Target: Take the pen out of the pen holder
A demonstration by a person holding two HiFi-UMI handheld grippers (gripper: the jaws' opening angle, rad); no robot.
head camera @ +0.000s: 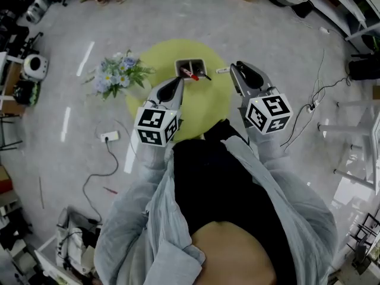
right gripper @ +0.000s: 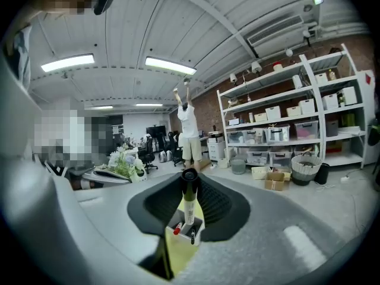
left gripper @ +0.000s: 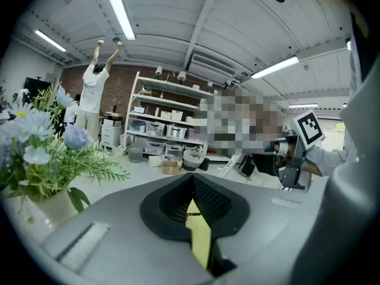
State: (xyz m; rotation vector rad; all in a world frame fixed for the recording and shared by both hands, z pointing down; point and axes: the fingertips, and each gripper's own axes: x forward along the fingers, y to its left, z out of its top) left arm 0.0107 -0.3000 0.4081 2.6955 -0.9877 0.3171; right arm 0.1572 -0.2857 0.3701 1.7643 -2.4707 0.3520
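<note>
Where the right gripper [right gripper: 189, 180] met at the centre of its own view, its jaws were clenched on a white, black-capped pen [right gripper: 188, 203] held upright, clear of the pen holder [right gripper: 183, 236] just below. The holder sat at upper centre of the yellow table [head camera: 214, 105], a red pen [head camera: 190, 73] inside. The left gripper [left gripper: 193, 180] was closed on nothing, near the holder. Flowers [head camera: 119, 73] stood left of the table.
</note>
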